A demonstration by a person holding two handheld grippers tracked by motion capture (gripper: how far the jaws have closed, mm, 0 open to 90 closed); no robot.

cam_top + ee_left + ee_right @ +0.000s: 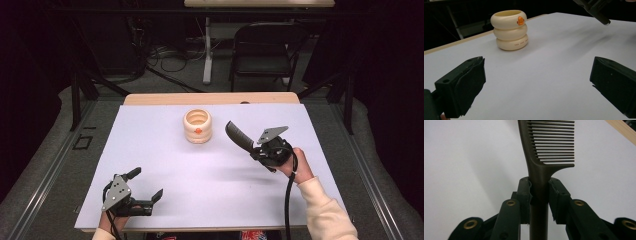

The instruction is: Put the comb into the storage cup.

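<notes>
**Comb held above the counter**

My right gripper (539,195) pinches the comb (239,136) by its handle, above the counter (210,185), right of the cup (198,126). My left gripper's (146,185) fingers are spread, low near the front edge.

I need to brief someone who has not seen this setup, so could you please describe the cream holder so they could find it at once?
Start from the white table top and look to its far middle. There stands the cream holder, upright and open at the top, apart from both grippers. It looks like three stacked rings, with a small orange mark on the top ring, unlike the dark comb held in the right gripper.
</notes>
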